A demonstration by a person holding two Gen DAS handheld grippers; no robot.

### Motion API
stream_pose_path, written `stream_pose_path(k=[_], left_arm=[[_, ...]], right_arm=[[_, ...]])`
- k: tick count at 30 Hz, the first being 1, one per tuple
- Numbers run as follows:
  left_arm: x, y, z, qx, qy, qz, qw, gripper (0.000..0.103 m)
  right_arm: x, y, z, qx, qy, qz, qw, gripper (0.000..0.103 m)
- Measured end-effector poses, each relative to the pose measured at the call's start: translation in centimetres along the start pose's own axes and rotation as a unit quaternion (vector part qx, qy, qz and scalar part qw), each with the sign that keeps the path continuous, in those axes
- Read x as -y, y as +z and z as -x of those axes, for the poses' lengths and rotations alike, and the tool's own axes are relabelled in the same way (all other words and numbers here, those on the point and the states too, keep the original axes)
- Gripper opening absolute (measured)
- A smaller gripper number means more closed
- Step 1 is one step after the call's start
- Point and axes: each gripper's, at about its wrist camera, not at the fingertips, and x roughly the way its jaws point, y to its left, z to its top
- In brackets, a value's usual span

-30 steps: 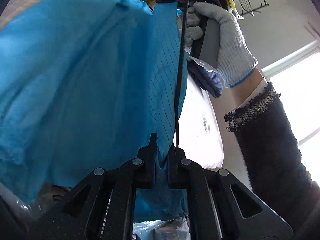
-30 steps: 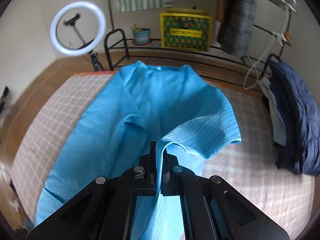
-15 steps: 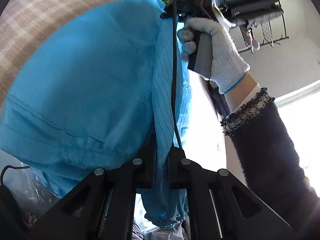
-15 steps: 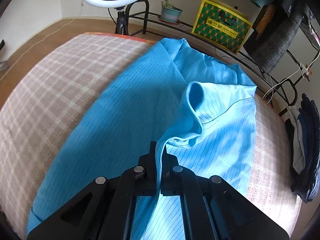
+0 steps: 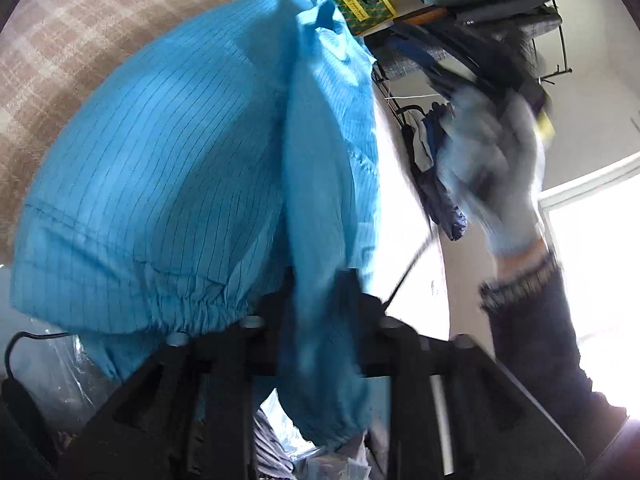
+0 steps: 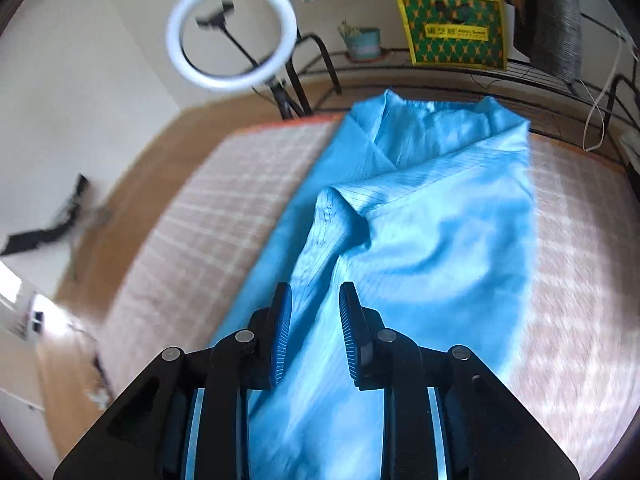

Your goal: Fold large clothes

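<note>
Blue coat (image 6: 420, 240) lies long on the checked bed cover (image 6: 200, 240), with its collar at the far end near the metal rack. One side is folded over onto the middle, so the first fold looks done and both grippers are letting go.

The right gripper (image 6: 315, 332) has just been opening. Its jaws stand apart over the near part of the cloth, and nothing is pinched between them. The left gripper (image 5: 316, 312) has just been opening too. A sleeve of the coat hangs down through the gap, but the pads do not seem to press on it. In the left view, a hand in a white knit glove (image 5: 496, 168) is blurred on the right side.

Next, I think the loose sleeve must be laid flat on the coat. Then the near end could be picked up and brought toward the collar. The grippers will need to pinch the edge well, because the cloth looks slippery.

The coat is thin and shiny, with fine dark lines on it. Its cuff (image 5: 192, 312) is puckered with elastic. The bed cover is pink and white squares. A white ring light (image 6: 232, 32) stands far left.
</note>
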Motion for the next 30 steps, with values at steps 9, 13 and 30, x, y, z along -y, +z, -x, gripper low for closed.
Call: stream_pose_path(k=[9, 13, 30], left_arm=[[1.0, -1.9, 5.4, 0.017, 0.04, -0.048, 0.9979, 0.053], [1.6, -1.7, 7.7, 0.034, 0.059, -0.058, 0.9959, 0.053], [7.6, 3.0, -3.4, -0.022, 0.26, -0.202, 0.944, 0.058]], right_arm=[[-1.2, -14.9, 8.7, -0.045, -0.044, 0.025, 0.998, 0.023], [-1.8, -20.5, 8.4, -0.066, -0.059, -0.01, 0.996, 0.052], [-2.0, -25.1, 5.8, -0.104, -0.023, -0.088, 0.99, 0.053]])
